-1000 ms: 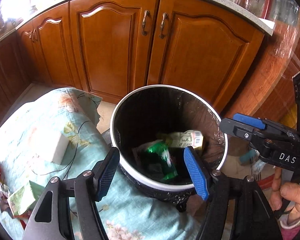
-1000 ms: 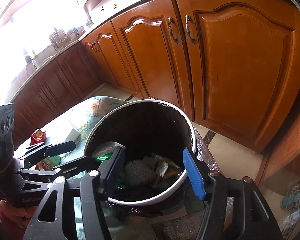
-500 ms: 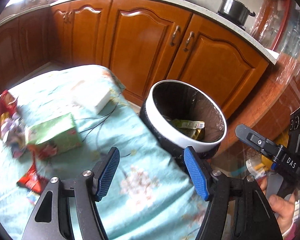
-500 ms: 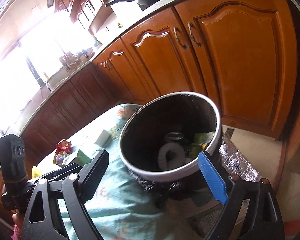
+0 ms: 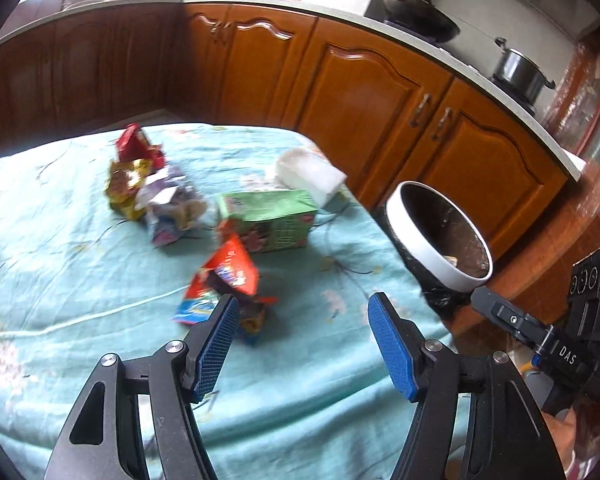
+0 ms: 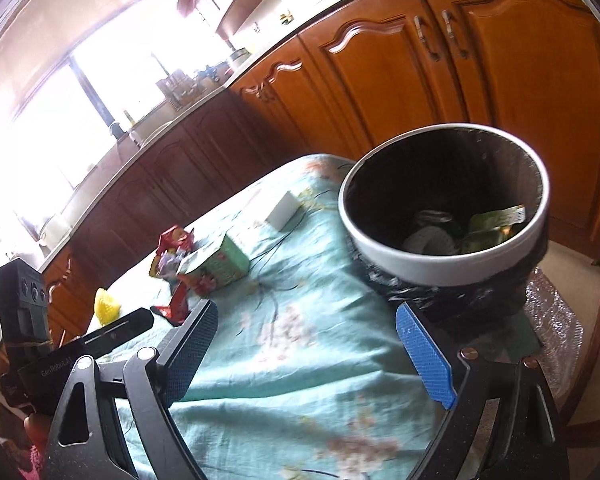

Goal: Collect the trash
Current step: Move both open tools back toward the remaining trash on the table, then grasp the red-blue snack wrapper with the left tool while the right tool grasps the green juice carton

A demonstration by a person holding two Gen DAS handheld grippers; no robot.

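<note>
Litter lies on the teal flowered tablecloth (image 5: pixel 80 264): a red snack wrapper (image 5: pixel 230 272) just ahead of my left gripper (image 5: pixel 304 340), a green carton (image 5: pixel 270 220) behind it, and a heap of red and yellow wrappers (image 5: pixel 136 172) farther left. My left gripper is open and empty above the cloth. The white-rimmed bin (image 5: pixel 416 244) with a black liner stands off the table's right end. In the right wrist view my right gripper (image 6: pixel 306 356) is wide open and empty, short of the bin (image 6: pixel 440 268), which holds a green packet (image 6: pixel 496 224) and white foam.
A white box (image 5: pixel 312 172) sits near the table's far edge. A yellow object (image 6: pixel 106 306) lies at the table's left. Brown kitchen cabinets (image 5: pixel 380 92) run behind the table and bin. A pot (image 5: pixel 520 68) and a pan stand on the counter.
Both views have swung left, away from over the bin toward the littered table. My right gripper's jaws have spread wider. My left gripper's gap looks unchanged.
</note>
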